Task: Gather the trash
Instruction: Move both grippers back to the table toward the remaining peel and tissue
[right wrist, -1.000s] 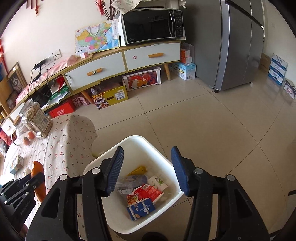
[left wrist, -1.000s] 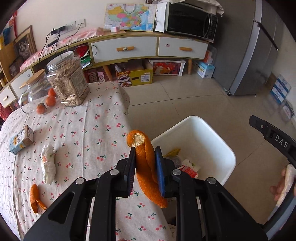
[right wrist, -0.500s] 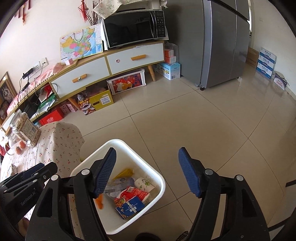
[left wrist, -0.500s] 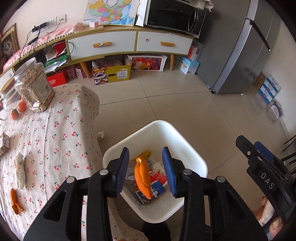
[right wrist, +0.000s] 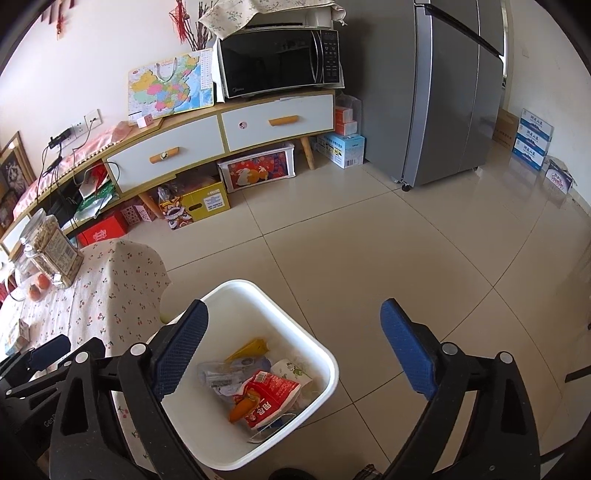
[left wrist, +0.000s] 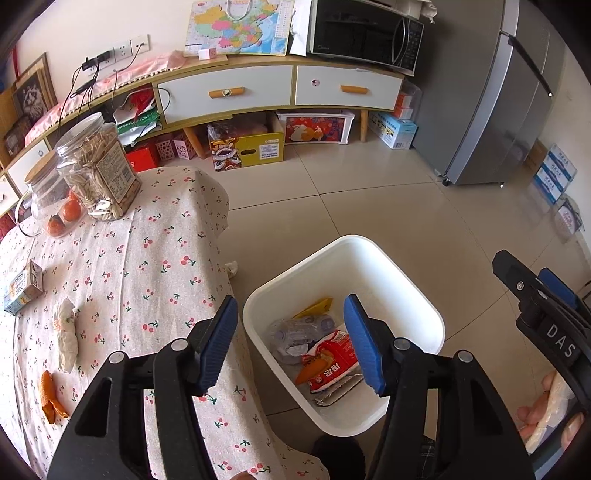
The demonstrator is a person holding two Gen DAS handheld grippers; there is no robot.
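Note:
A white bin (left wrist: 376, 258) (right wrist: 240, 286) stands on the floor beside the table and holds wrappers and an orange peel (left wrist: 312, 371) (right wrist: 242, 406) lying on a red packet (left wrist: 334, 363). My left gripper (left wrist: 291, 343) hovers over the bin, its jaws opening and with nothing between them. My right gripper (right wrist: 295, 347) hangs over the bin's right side, jaws opening wide and bare. On the cherry-print tablecloth (left wrist: 122, 266) lie a crumpled white tissue (left wrist: 68, 338), another orange peel (left wrist: 50, 397) and a small carton (left wrist: 24, 288).
Two jars (left wrist: 98, 168) and oranges (left wrist: 70, 210) sit at the table's far end. A low cabinet (left wrist: 258, 88) with a microwave (left wrist: 364, 35), floor boxes (left wrist: 245, 146) and a grey fridge (left wrist: 495, 92) line the back. A scrap of tissue (left wrist: 232, 266) lies on the tiled floor.
My left gripper swung from over the table to above the bin and opened; the orange peel dropped out of it into the bin. My right gripper's jaws spread wider.

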